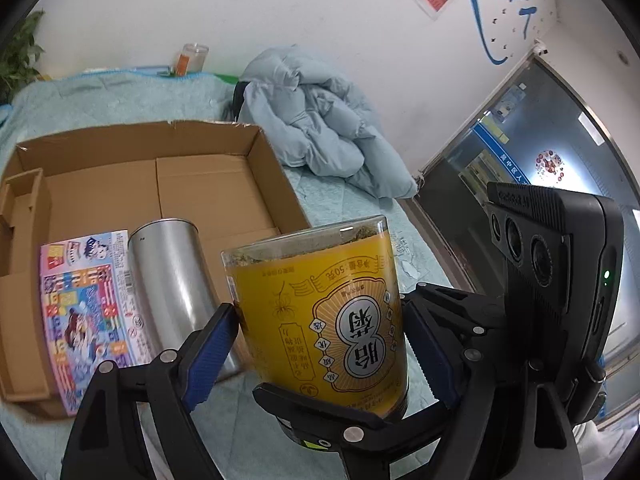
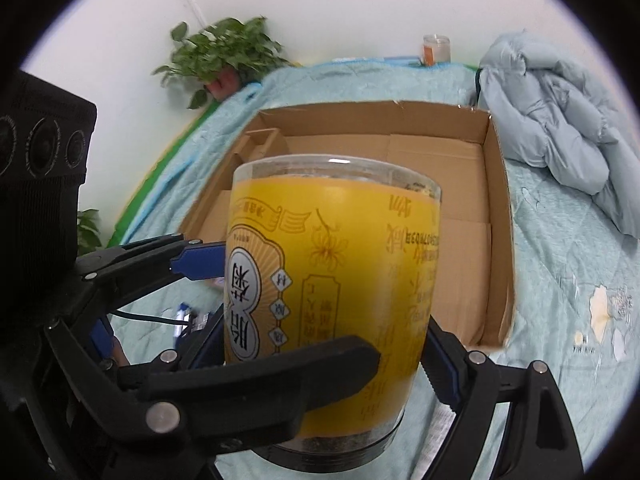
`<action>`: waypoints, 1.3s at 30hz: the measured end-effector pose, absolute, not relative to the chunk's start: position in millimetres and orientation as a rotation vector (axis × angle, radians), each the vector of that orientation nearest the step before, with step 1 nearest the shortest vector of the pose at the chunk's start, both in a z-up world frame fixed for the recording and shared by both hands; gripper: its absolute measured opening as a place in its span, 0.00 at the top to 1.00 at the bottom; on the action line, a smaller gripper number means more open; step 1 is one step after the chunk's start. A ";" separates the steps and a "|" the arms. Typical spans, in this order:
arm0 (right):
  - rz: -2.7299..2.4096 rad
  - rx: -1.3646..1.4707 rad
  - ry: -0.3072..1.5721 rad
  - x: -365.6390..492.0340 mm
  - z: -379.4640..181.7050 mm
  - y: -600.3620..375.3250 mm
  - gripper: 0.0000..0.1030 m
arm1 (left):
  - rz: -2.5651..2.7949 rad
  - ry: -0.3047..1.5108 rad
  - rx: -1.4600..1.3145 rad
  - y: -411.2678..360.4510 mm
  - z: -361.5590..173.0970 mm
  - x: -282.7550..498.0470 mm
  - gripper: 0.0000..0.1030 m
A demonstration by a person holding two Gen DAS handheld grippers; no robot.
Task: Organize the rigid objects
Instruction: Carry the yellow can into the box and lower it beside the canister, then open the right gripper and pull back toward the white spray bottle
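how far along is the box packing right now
Partly done, it seems. In the left wrist view, a silver can and a colourful packet already lie in the cardboard box. In hand: the yellow-labelled jar, upside down, with both the left gripper and right gripper around it, in front of the box. Left: getting the jar into the box.

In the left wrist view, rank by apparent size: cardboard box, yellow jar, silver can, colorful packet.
1. cardboard box
2. yellow jar, enlarged by nearness
3. silver can and colorful packet look alike; unranked.
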State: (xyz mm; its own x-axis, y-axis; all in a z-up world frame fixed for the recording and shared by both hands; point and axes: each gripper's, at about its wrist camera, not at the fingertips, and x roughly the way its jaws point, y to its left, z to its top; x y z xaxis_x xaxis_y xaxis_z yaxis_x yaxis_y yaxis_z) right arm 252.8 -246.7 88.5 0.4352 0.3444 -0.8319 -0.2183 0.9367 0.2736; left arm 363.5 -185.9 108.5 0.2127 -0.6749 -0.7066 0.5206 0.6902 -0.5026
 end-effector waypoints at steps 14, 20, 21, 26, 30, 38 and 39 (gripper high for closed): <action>0.361 0.227 1.261 317.1 5.0 -275.1 0.16 | -0.819 1.274 -0.171 -220.5 5.8 442.1 0.21; 0.361 0.298 1.308 321.1 -6.9 -291.8 0.16 | -0.755 1.291 -0.110 -227.4 -1.6 443.0 0.35; 0.340 0.307 1.320 321.6 -8.2 -296.4 0.16 | -0.755 1.294 -0.112 -227.7 -1.8 443.8 0.36; 0.328 0.321 1.292 313.2 1.2 -312.9 0.35 | -0.772 1.304 -0.122 -227.2 -2.5 441.6 0.38; 0.312 0.257 1.263 308.2 3.4 -304.7 0.35 | -0.768 1.313 -0.102 -229.2 -6.0 434.5 0.44; 0.234 0.152 1.141 284.3 21.0 -295.0 0.31 | -0.563 0.970 -0.004 -184.0 48.3 371.7 0.12; 0.218 0.119 1.066 272.0 30.3 -292.4 0.24 | -0.511 0.894 0.025 -174.1 58.4 354.8 0.00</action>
